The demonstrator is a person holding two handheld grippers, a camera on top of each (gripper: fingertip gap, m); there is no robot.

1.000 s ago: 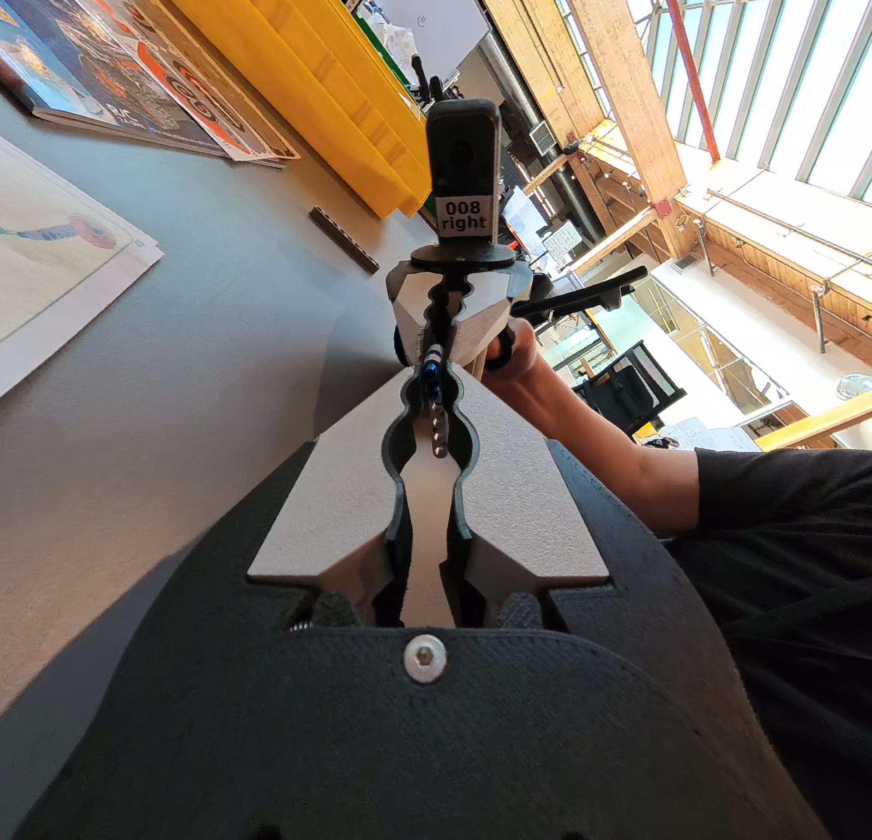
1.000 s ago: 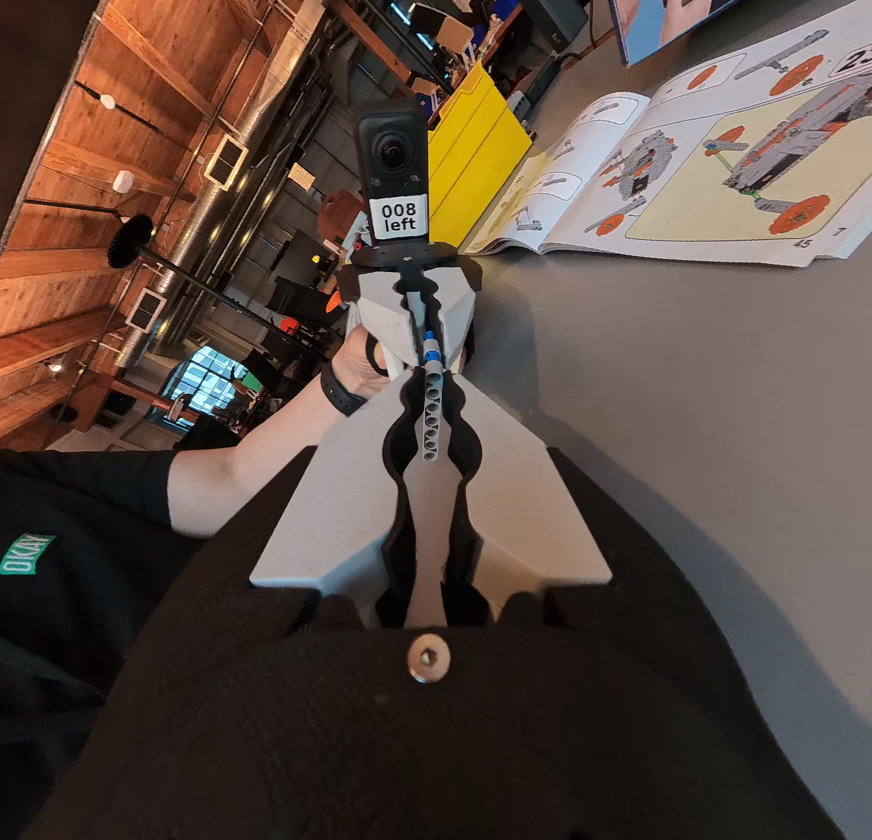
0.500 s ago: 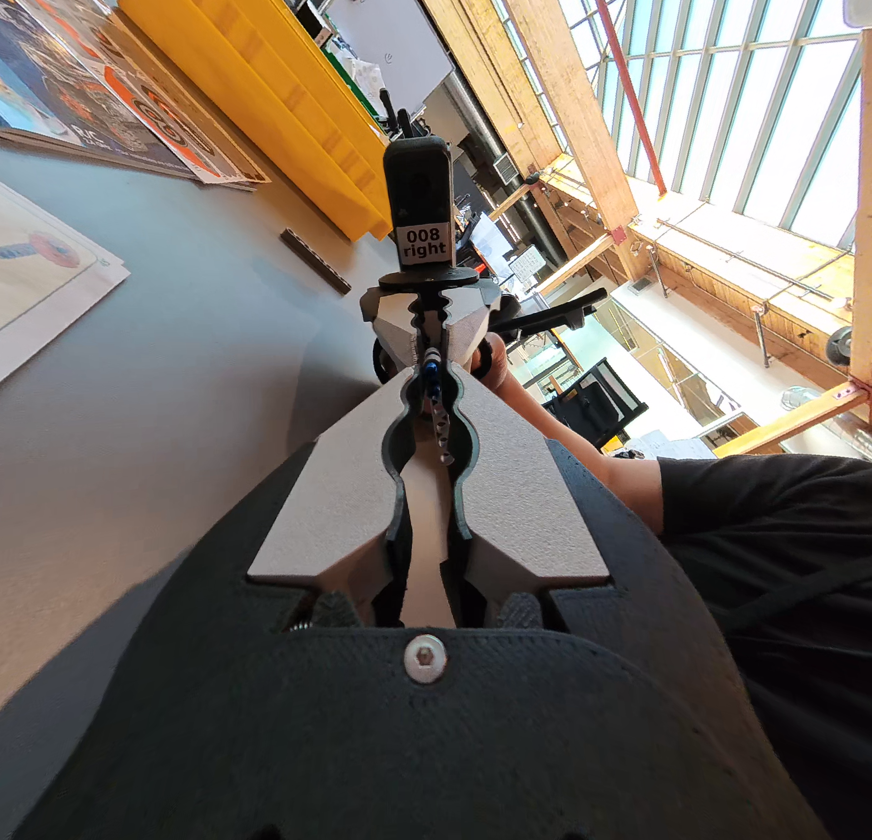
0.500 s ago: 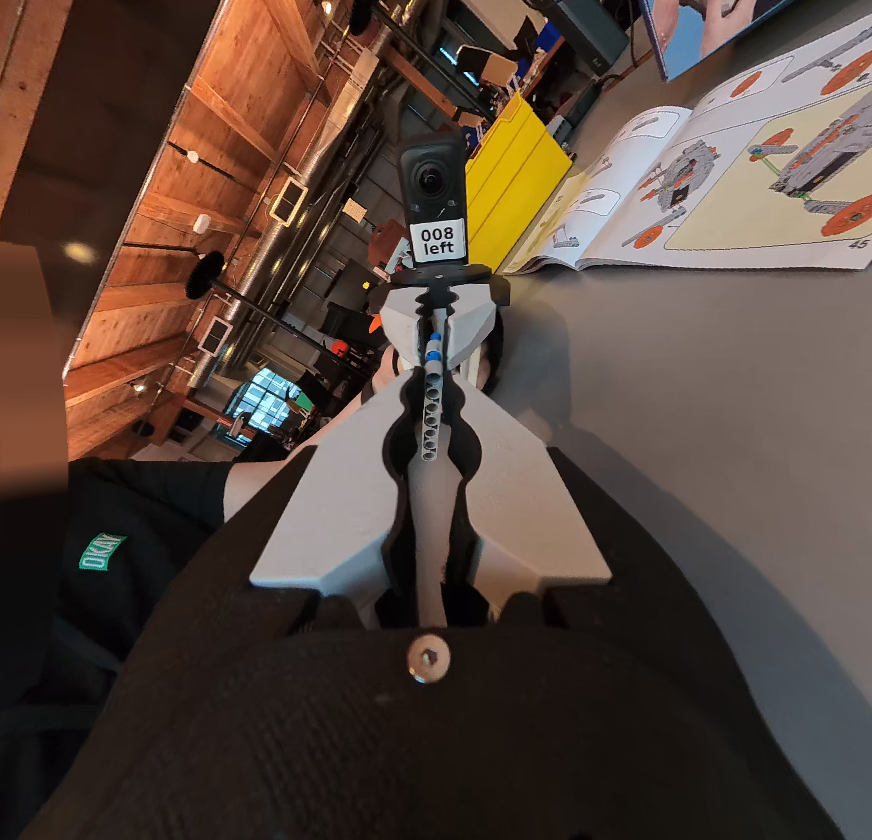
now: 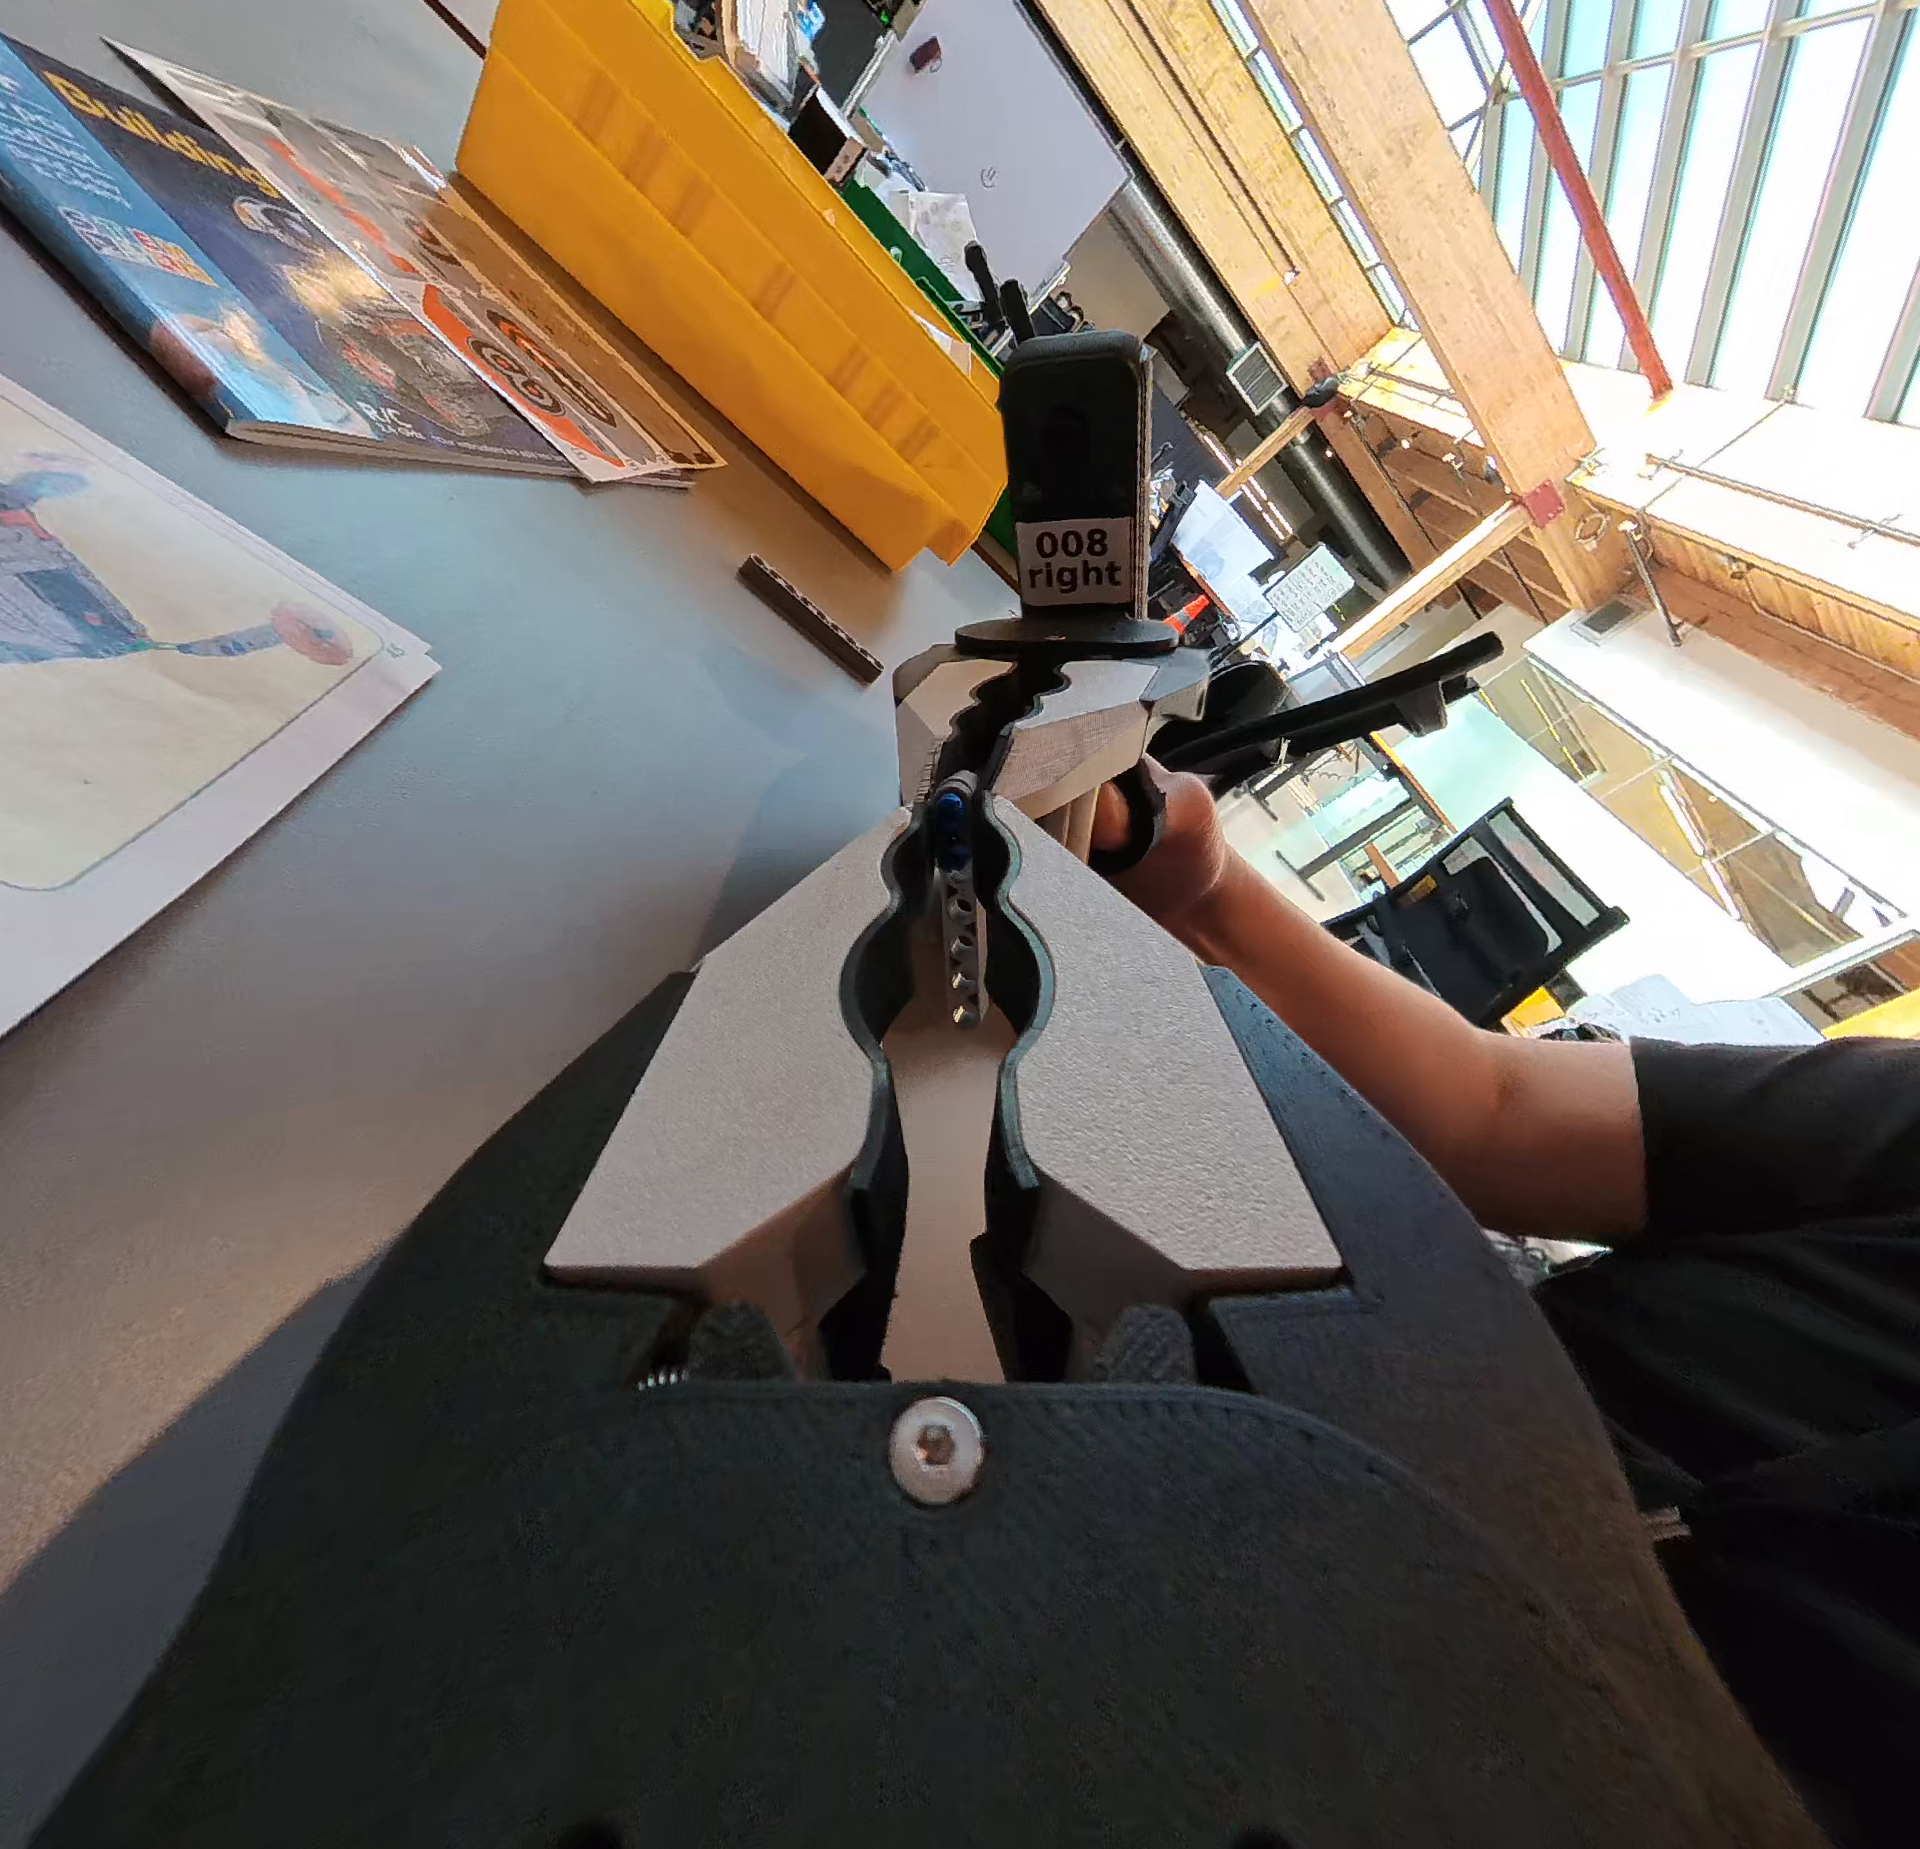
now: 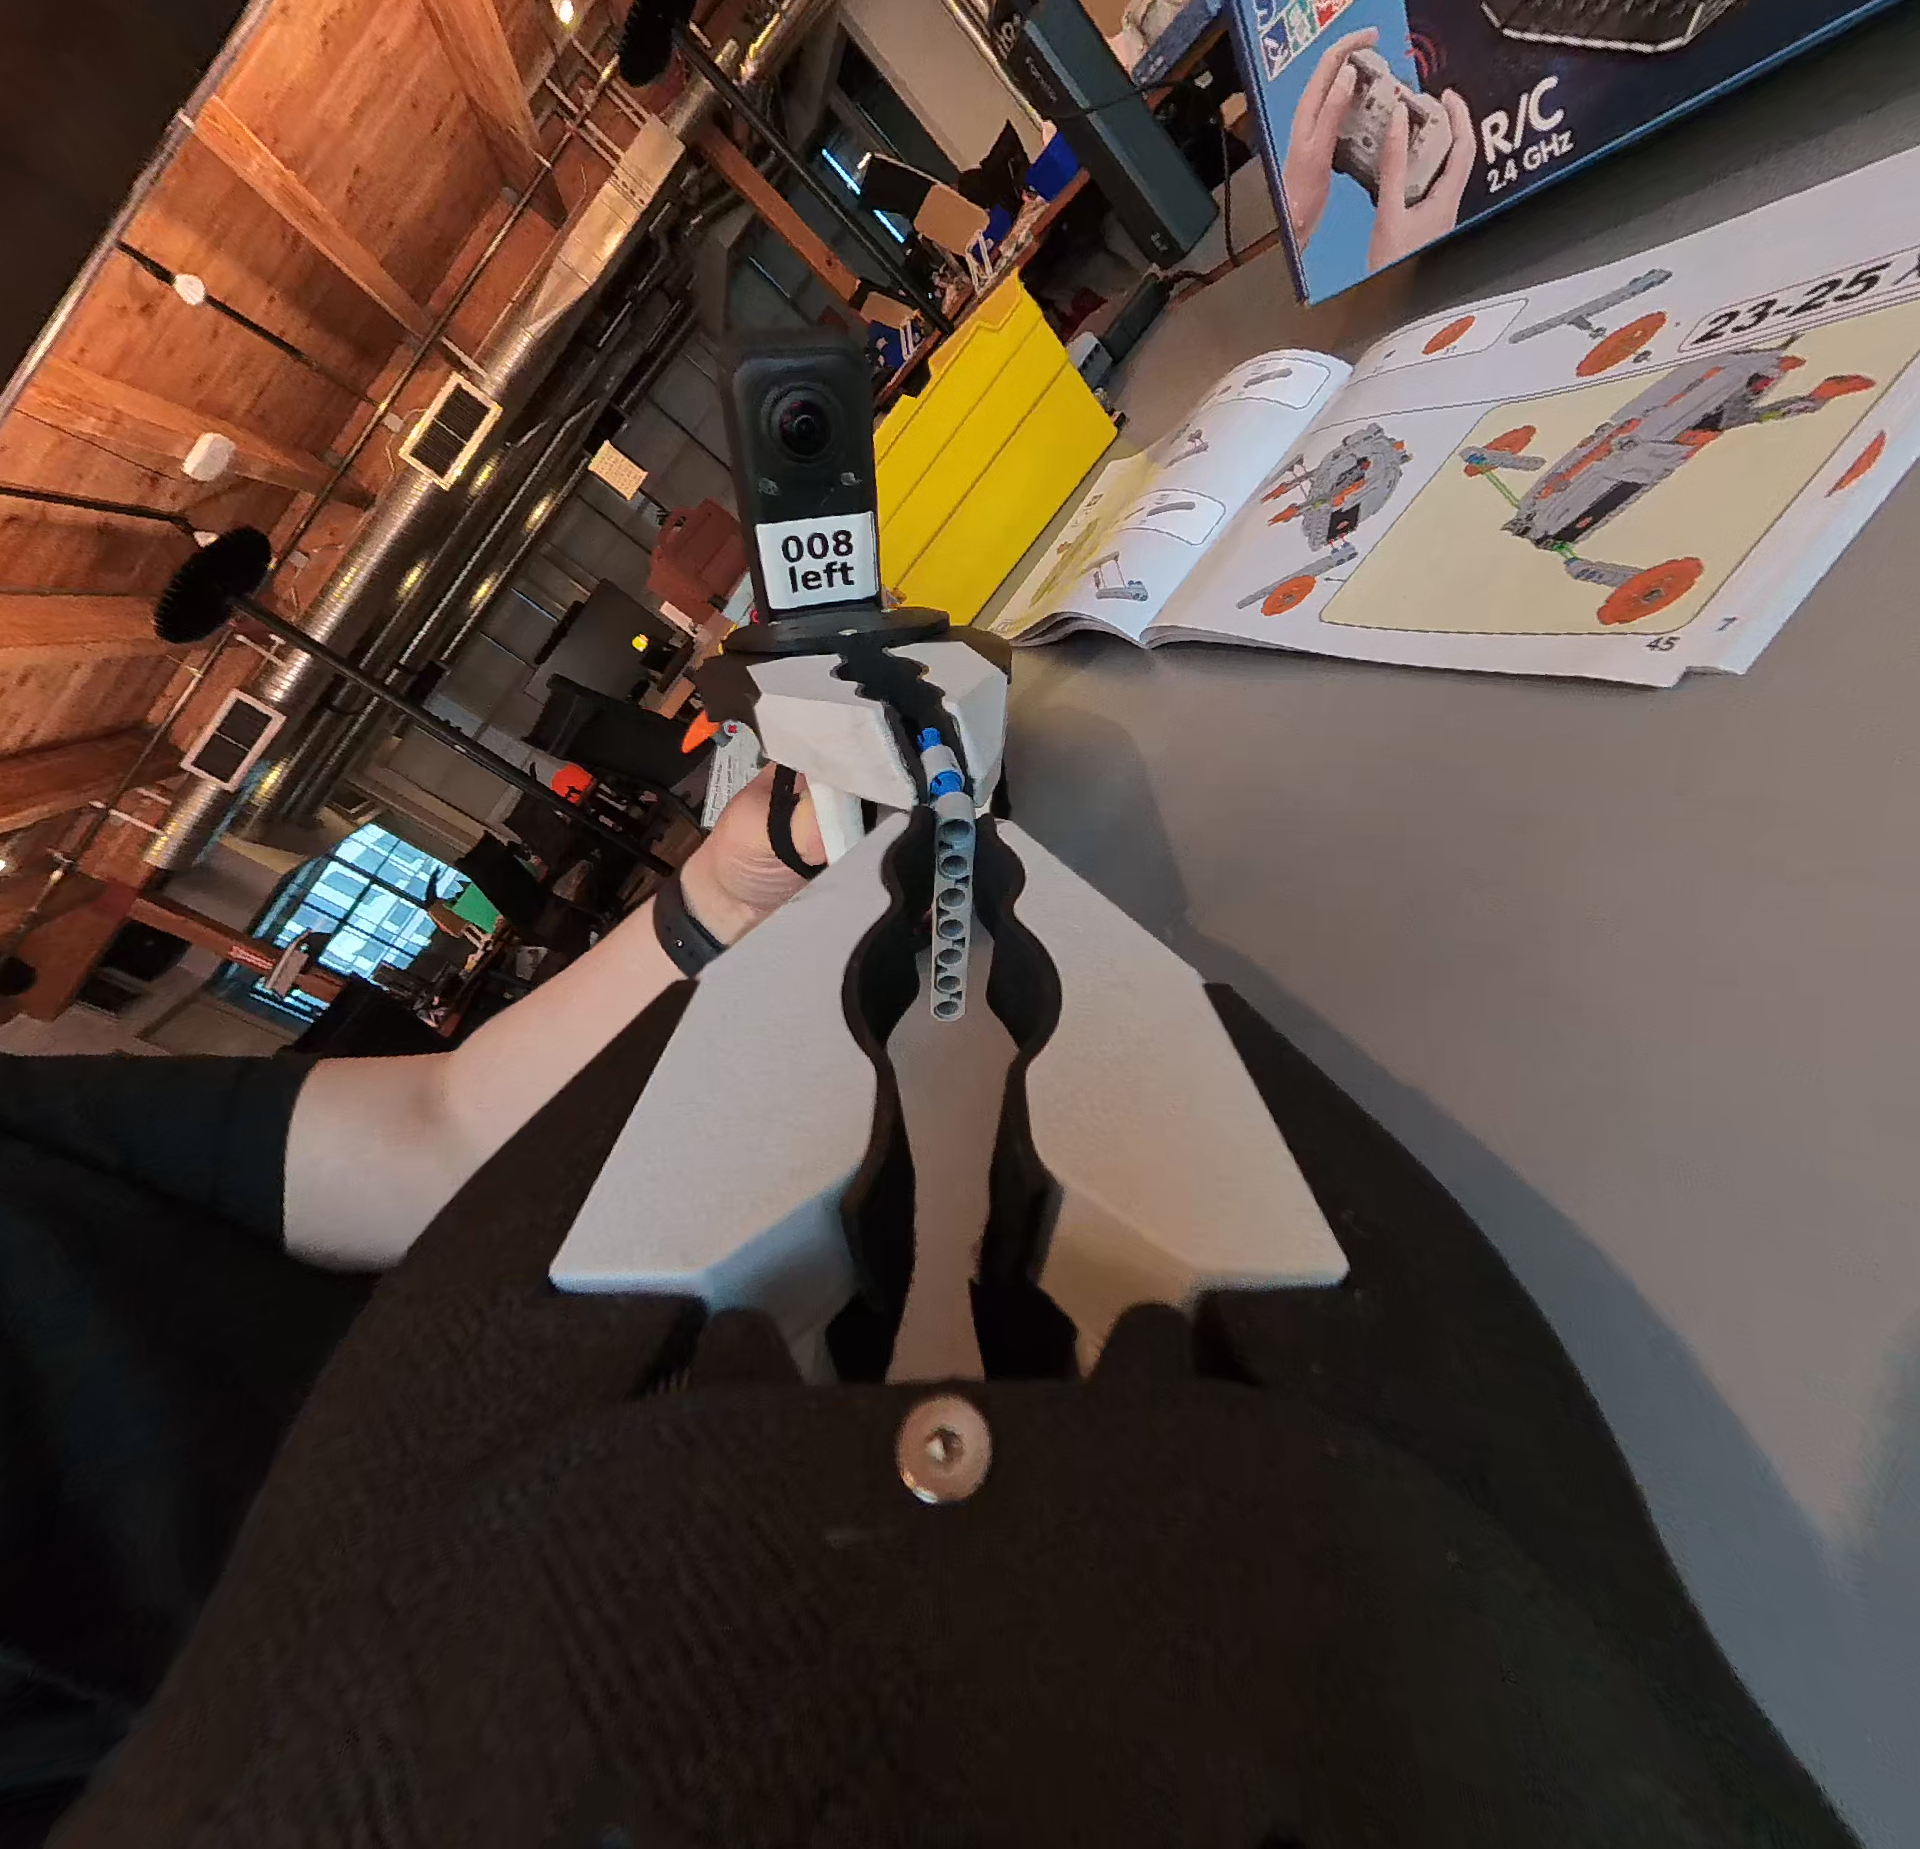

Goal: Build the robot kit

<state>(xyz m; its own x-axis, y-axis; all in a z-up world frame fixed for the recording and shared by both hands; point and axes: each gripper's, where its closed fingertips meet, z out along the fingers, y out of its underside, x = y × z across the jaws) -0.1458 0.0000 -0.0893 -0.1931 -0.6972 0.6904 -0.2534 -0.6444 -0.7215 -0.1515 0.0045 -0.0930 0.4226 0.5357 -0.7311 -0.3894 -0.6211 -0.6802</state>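
Left wrist view: your left tongs [image 5: 951, 833] clamp a grey holed beam [image 5: 963, 952], tip to tip with your right tongs [image 6: 951, 817] clamping a second beam [image 6: 949, 926], blue pin [image 5: 948, 814] between.

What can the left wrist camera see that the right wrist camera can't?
Only the left wrist view shows the dark strip lying on the table and the bright skylight windows. Only the right wrist view shows the open instruction booklet with its whole two-page spread, and the round black brush-like disc on a pole. Both show the grey holed beam with a blue pin, both claws, and the yellow bin.
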